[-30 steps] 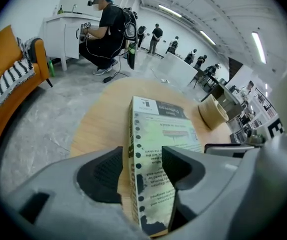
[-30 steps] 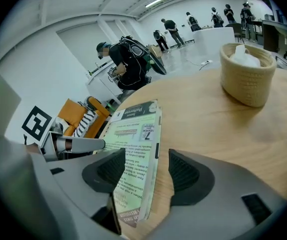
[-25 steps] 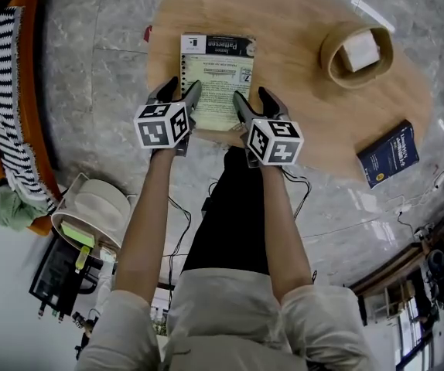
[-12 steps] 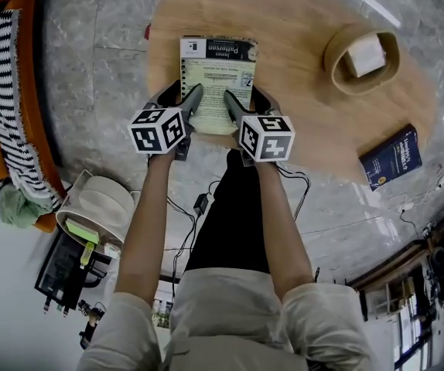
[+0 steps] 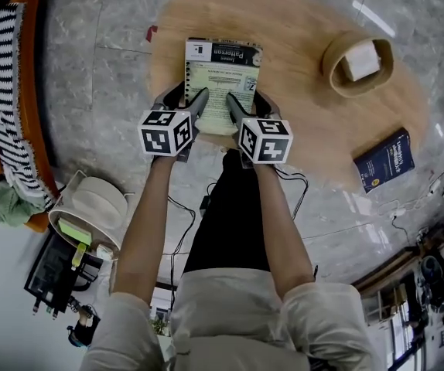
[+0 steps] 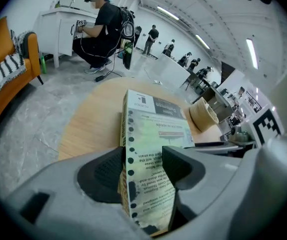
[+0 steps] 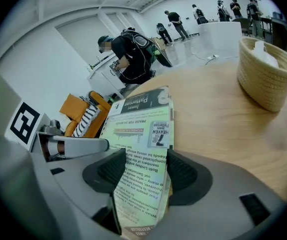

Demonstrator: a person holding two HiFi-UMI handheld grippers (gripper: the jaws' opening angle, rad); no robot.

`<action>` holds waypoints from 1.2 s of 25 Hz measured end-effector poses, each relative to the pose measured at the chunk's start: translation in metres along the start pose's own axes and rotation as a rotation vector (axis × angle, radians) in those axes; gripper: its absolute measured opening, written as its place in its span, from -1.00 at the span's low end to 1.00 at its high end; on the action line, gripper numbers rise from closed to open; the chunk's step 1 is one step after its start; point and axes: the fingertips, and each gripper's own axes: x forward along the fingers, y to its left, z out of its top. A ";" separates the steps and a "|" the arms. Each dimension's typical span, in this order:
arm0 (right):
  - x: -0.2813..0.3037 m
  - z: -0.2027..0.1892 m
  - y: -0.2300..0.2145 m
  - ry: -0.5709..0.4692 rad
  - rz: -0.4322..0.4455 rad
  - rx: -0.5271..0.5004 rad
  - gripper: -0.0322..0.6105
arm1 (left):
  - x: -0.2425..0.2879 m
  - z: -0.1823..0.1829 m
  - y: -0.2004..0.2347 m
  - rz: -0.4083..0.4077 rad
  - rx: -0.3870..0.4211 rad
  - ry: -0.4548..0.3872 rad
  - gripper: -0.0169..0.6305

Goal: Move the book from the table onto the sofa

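A pale green paperback book [image 5: 223,79] lies near the front of the round wooden table [image 5: 299,130], its dark title band on the far side. My left gripper [image 5: 194,108] is shut on the book's near left corner, and my right gripper [image 5: 236,110] is shut on its near right corner. The left gripper view has the book [image 6: 153,134] standing edge-on between the left gripper's [image 6: 143,170] pads. The book [image 7: 144,129] likewise fills the gap of the right gripper [image 7: 142,171] in the right gripper view. The orange sofa [image 5: 32,141] with a striped blanket [image 5: 1,76] is at far left.
A woven basket [image 5: 357,56] holding a white block sits at the table's back right. A dark blue book [image 5: 384,159] lies at its right edge. A white bin [image 5: 90,207], a black box and cables sit on the marble floor. People stand in the background.
Both grippers have moved forward over the book's near edge and drawn closer together, their jaws closing onto its corners.
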 end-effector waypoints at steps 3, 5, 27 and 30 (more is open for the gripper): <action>-0.014 0.008 0.016 -0.024 0.011 -0.063 -0.18 | -0.023 0.006 -0.007 0.027 0.004 -0.051 -0.20; -0.021 0.017 0.031 -0.045 0.031 -0.104 -0.17 | -0.042 0.012 -0.006 0.063 -0.011 -0.100 -0.20; -0.185 0.076 0.358 -0.178 0.323 -0.624 -0.17 | -0.421 0.042 0.011 0.374 -0.156 -0.643 -0.20; -0.197 0.080 0.405 -0.181 0.384 -0.723 -0.17 | -0.466 0.038 0.021 0.423 -0.217 -0.722 -0.20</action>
